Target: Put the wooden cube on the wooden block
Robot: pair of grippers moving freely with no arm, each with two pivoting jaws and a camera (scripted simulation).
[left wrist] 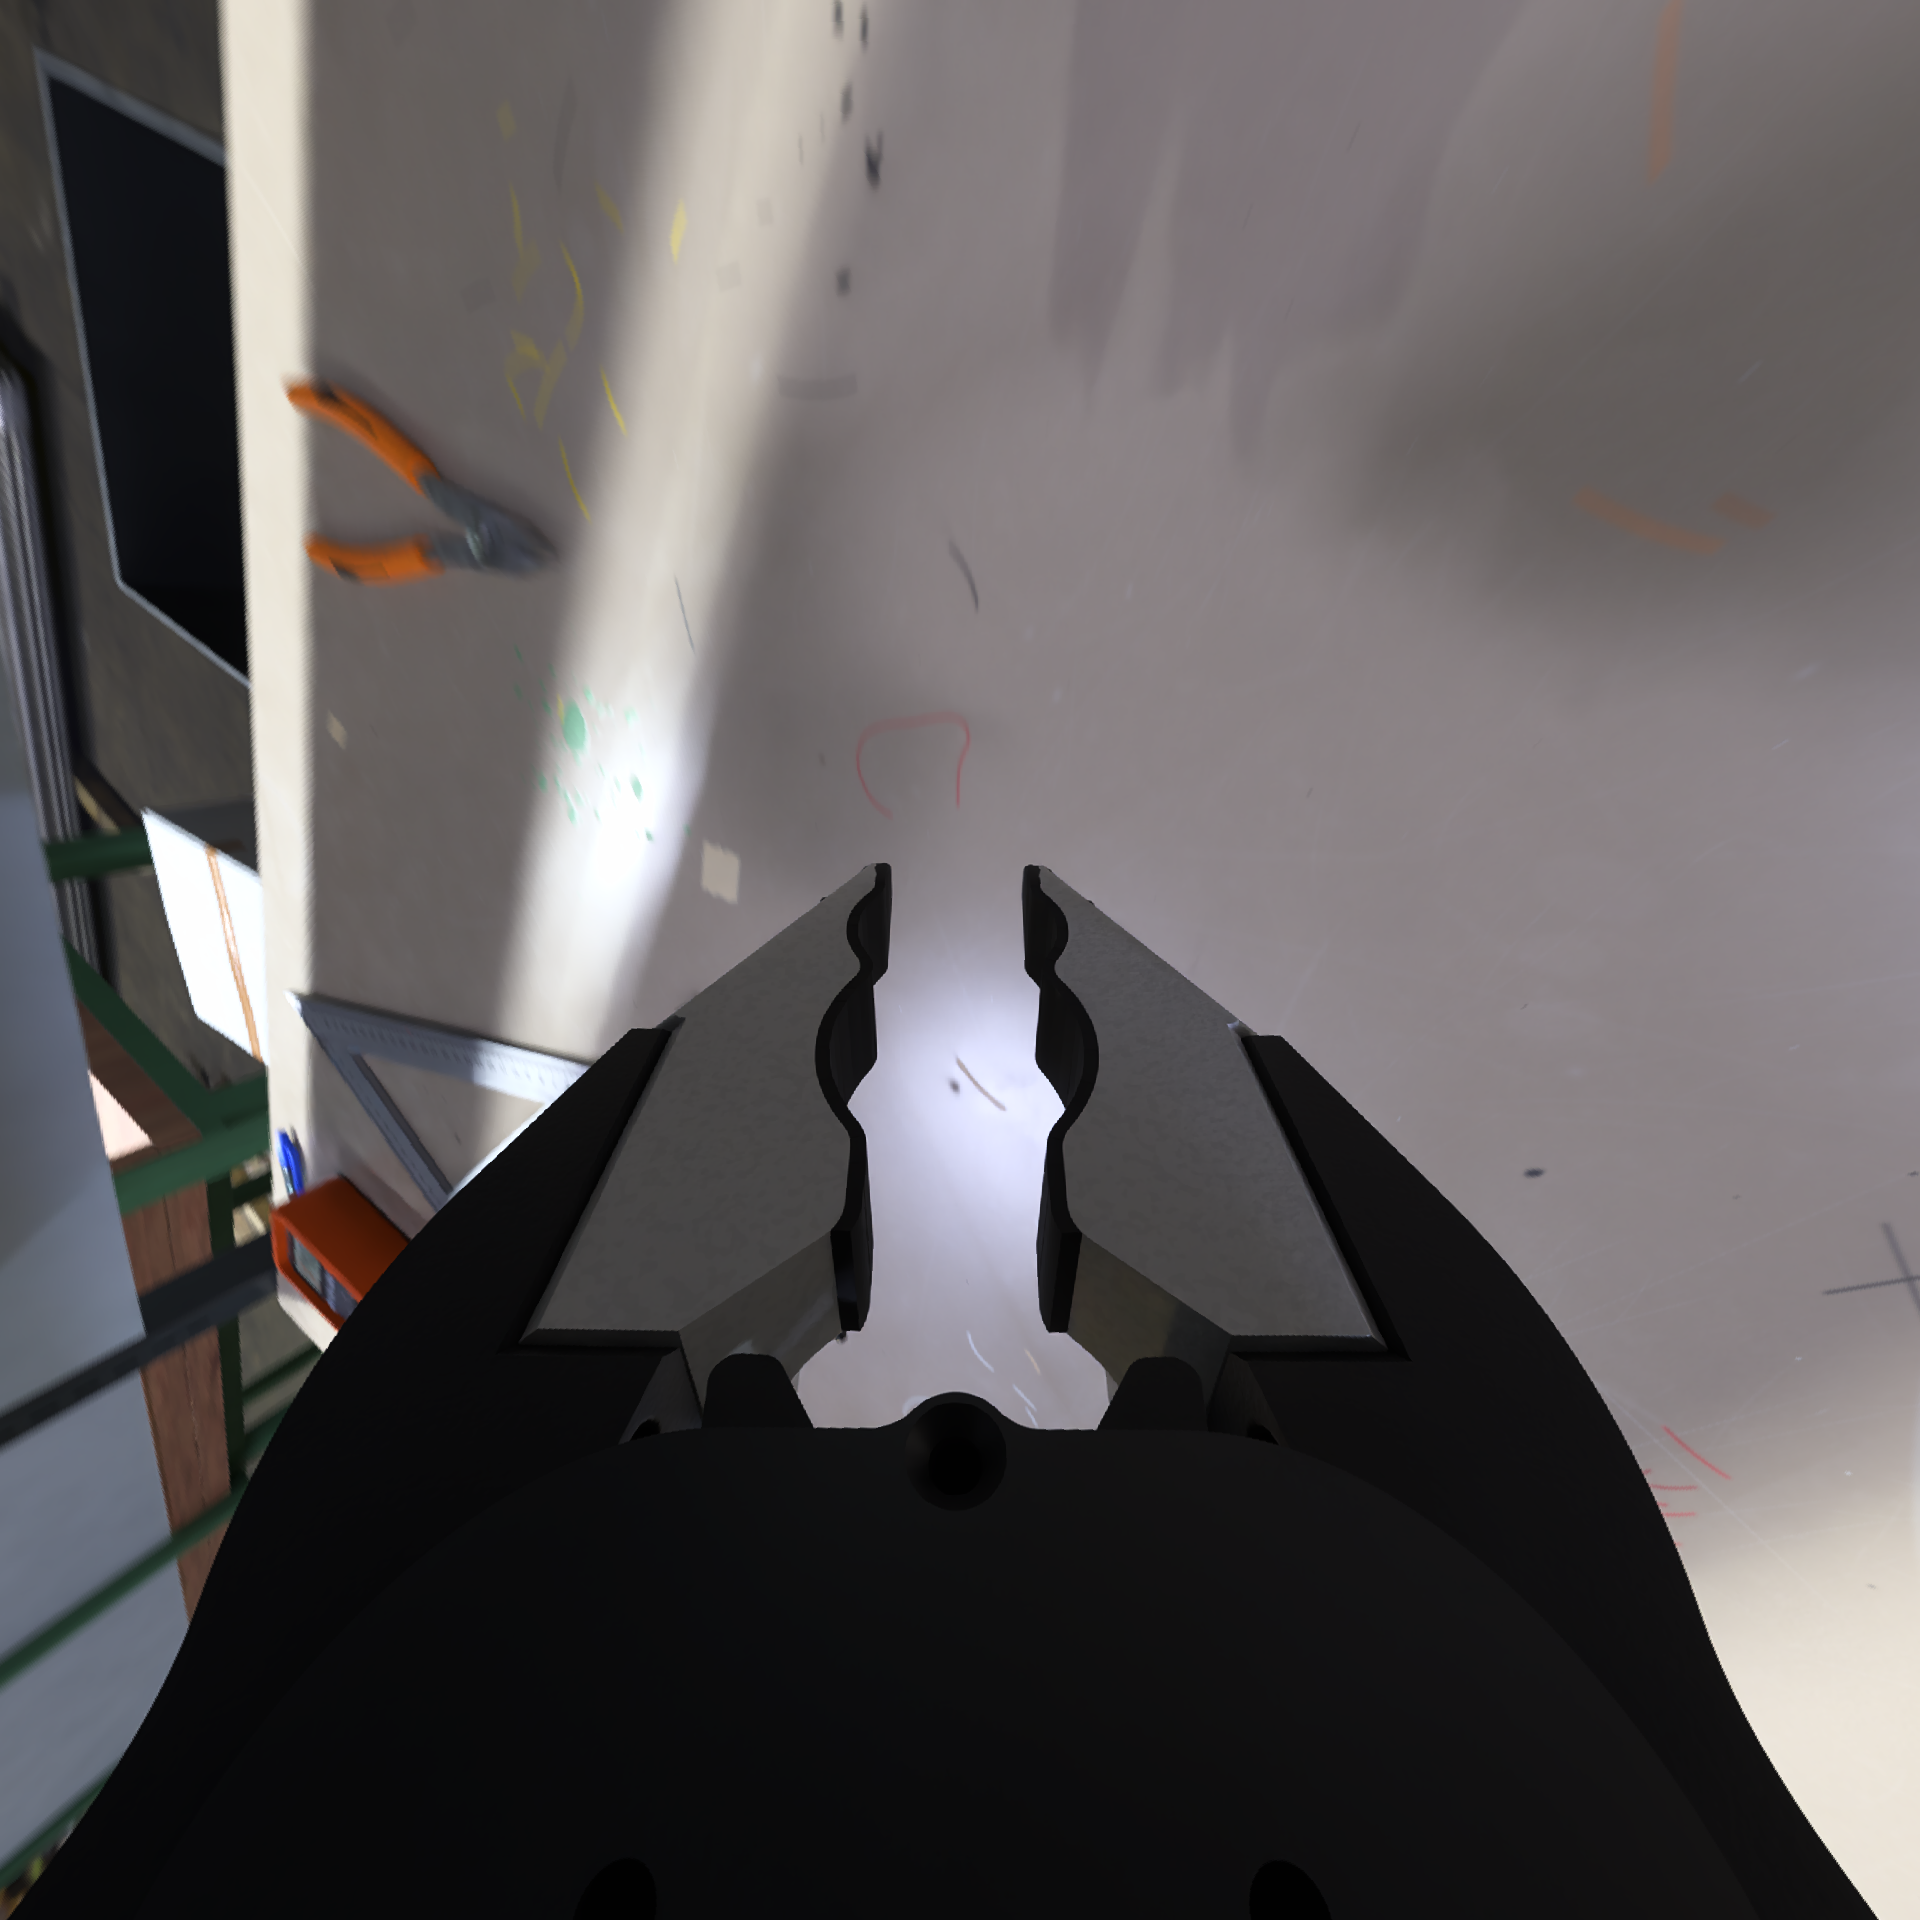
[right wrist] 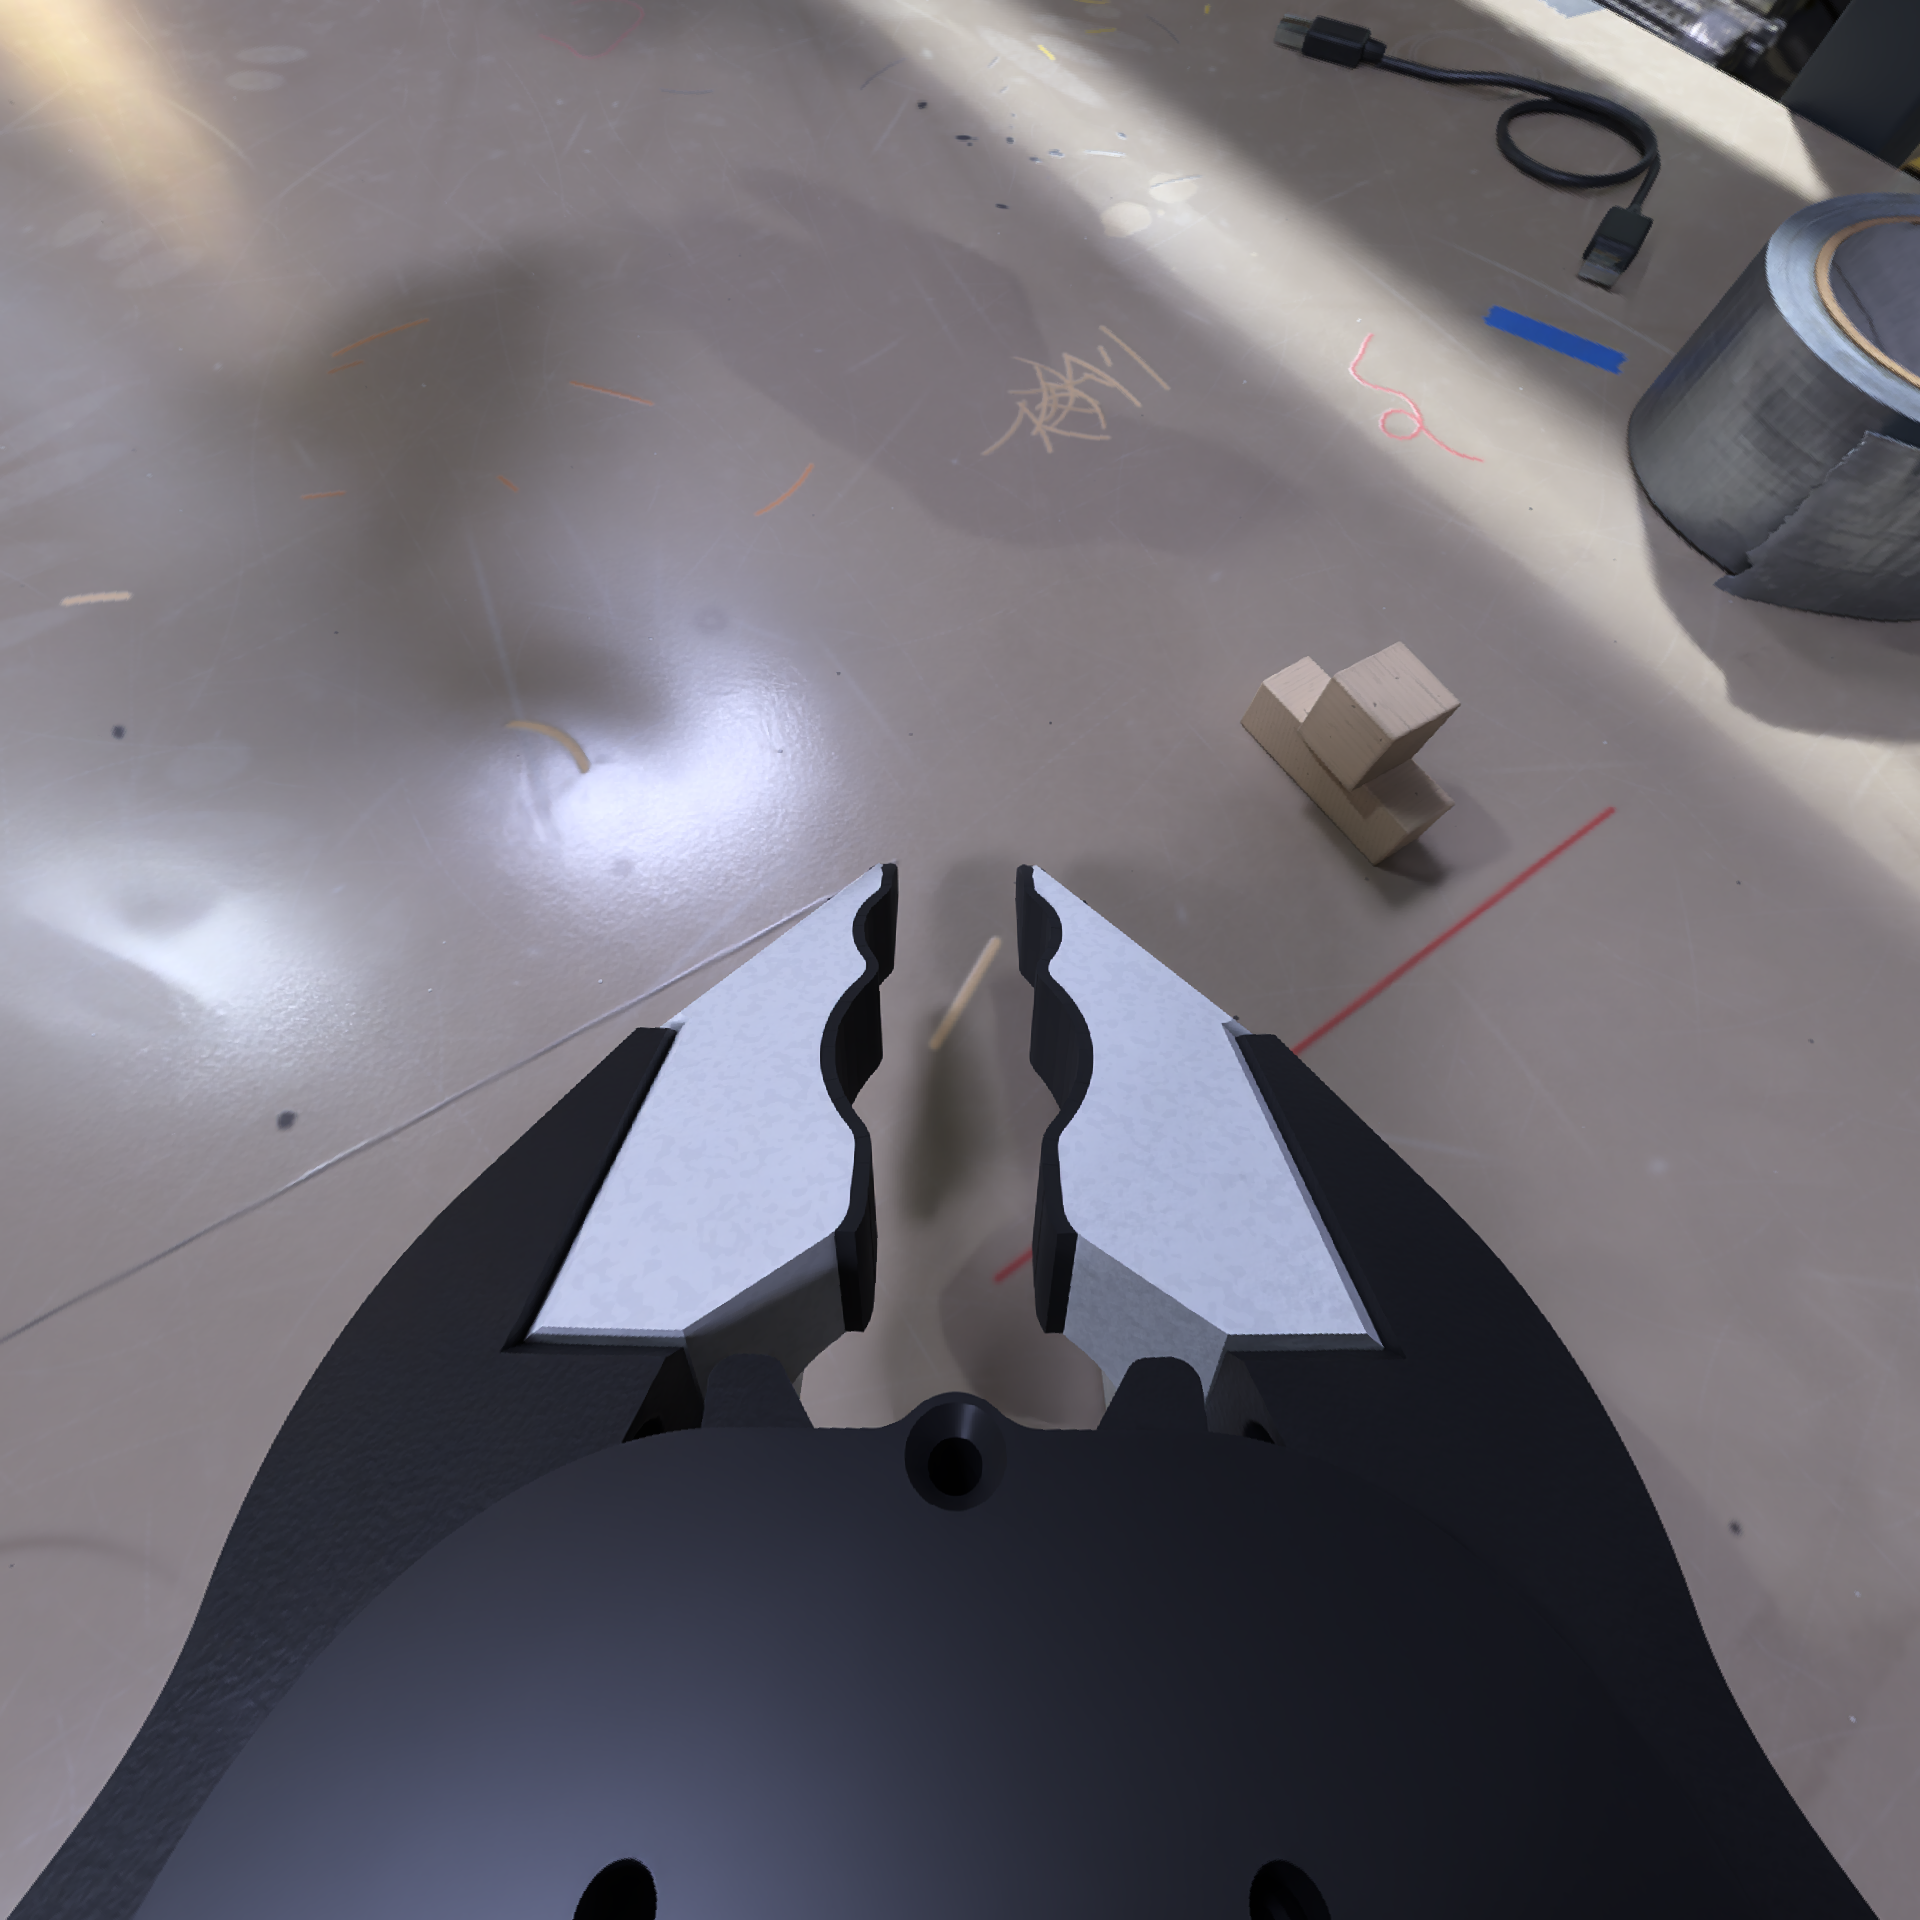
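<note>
1. Two claws showed: the left claw (left wrist: 956, 873) and the right claw (right wrist: 956, 873), each with two grey fingers and wavy black pads.
2. Both were released, gripping nothing, angled down over the scuffed beige worktop (right wrist: 416, 935).
3. One pale wooden cube (right wrist: 1387, 722) sat tilted in the notch of one stepped wooden block (right wrist: 1340, 779), near the worktop's edge beside one grey tape roll (right wrist: 1787, 426).
4. One black cable (right wrist: 1579, 135) lay farther off.
5. One pair of orange-handled pliers (left wrist: 416, 499) and one metal square (left wrist: 436, 1081) lay by the opposite edge.

wooden cube (right wrist: 1392, 722) on wooden block (right wrist: 1340, 774), tape roll (right wrist: 1787, 426) behind-right
</note>
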